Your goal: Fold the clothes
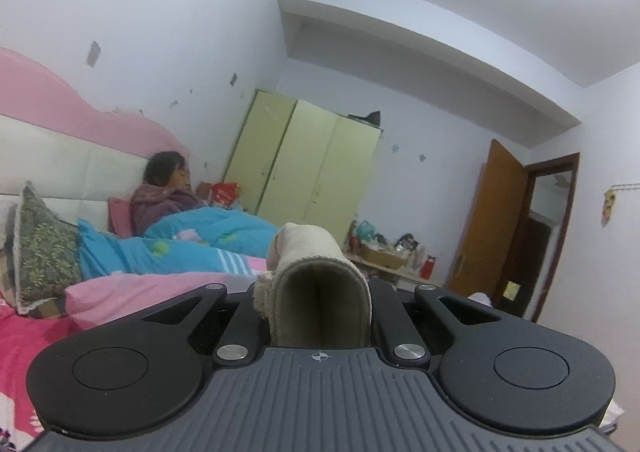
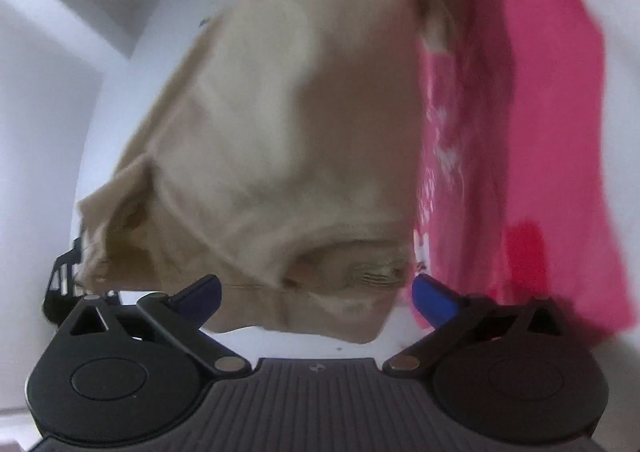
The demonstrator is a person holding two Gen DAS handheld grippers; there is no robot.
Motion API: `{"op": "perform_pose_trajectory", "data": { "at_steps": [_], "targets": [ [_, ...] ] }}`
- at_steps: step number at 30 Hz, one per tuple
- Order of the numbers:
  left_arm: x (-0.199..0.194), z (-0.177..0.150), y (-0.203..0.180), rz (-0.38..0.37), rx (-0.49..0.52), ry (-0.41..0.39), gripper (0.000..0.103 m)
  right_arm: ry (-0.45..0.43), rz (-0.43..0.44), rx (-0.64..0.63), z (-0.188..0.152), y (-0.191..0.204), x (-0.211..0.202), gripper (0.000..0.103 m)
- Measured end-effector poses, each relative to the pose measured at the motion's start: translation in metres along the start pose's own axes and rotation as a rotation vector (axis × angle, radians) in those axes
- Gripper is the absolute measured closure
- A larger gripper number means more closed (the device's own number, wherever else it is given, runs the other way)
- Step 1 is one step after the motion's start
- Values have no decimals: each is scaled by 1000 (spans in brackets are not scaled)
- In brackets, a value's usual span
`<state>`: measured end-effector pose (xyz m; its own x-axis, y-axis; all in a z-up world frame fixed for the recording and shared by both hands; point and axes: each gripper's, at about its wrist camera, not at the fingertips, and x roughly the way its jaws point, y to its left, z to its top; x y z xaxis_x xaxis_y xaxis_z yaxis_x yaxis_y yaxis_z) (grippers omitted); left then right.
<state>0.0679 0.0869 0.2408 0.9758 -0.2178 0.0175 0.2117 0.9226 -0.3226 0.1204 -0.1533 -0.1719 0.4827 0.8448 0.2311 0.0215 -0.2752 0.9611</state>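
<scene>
**Beige garment held up over the bed**

Pink bedding covers the bed (image 1: 132, 292), the landmark here. Beyond it stands a pale green wardrobe (image 1: 308, 167), with a brown door (image 1: 486, 219) further right. On the bed a person (image 1: 168, 191) sits under a blue quilt (image 1: 200, 244). My beige garment (image 2: 280, 123) hangs above the bed; my left gripper (image 1: 320, 316) is clamped on its folded edge. My right gripper (image 2: 316, 296) has its fingers spread apart just under the cloth.
</scene>
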Motion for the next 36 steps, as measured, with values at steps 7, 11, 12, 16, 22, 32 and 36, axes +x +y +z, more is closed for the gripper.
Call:
{"op": "perform_pose_trajectory", "data": {
  "at_steps": [7,11,12,16,22,32,36],
  "targets": [
    [0,3,-19,-31,20,16,97,-96,145,21,14,-15,27,0],
    [0,4,-18,-13,21,16,97,-142,201,30,37,-9,27,0],
    [0,4,-17,-5,21,15,97,-147,219,33,42,-6,25,2],
    [5,4,-18,36,53,-16,97,-158,214,-22,56,21,6,50],
    [56,-3,-31,123,82,39,97,-278,165,-296,96,121,-66,81],
    [151,25,-169,-197,-7,45,97,-686,62,-873,105,437,-243,84],
    [141,59,-208,-435,-134,-28,96,-814,41,-1157,19,557,-264,84]
  ]
}}
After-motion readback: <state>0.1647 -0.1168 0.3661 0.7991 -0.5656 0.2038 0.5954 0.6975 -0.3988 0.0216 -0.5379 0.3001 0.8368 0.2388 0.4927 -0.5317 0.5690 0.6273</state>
